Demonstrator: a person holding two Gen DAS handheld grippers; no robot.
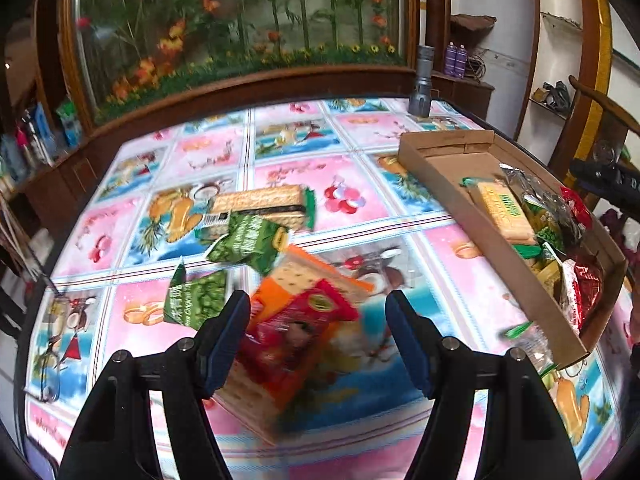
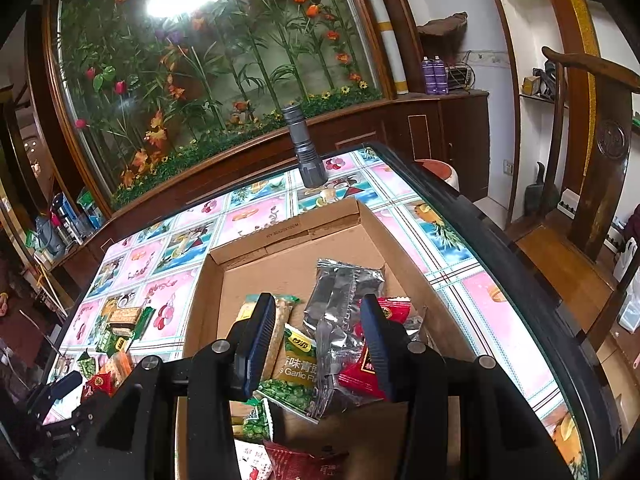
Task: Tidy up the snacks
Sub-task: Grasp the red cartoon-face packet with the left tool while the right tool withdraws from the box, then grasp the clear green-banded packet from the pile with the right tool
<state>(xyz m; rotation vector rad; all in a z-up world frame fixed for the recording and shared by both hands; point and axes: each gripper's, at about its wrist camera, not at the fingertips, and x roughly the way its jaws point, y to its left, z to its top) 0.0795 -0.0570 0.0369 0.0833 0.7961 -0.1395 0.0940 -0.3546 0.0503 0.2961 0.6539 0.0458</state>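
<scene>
My left gripper (image 1: pixel 320 320) hangs open over loose snacks on the fruit-print tablecloth. A red packet (image 1: pixel 304 328) lies on an orange cracker packet (image 1: pixel 308 276) between its fingers, blurred, with the right pad well clear of them. Two green pea packets (image 1: pixel 248 240) (image 1: pixel 196 300) and a sandwich-biscuit packet (image 1: pixel 260 200) lie just beyond. My right gripper (image 2: pixel 316 340) hovers open above the cardboard box (image 2: pixel 288 264). Under it sit a green garlic-pea packet (image 2: pixel 296 364), a silver packet (image 2: pixel 340 292), red packets (image 2: pixel 360 372) and a biscuit packet.
A grey flashlight (image 2: pixel 304 148) stands upright on the table beyond the box. A clear packet with green ends (image 1: pixel 528 344) lies outside the box's near corner. The table's dark edge (image 2: pixel 500 248) runs along the right, with a wooden chair (image 2: pixel 600 140) beside it.
</scene>
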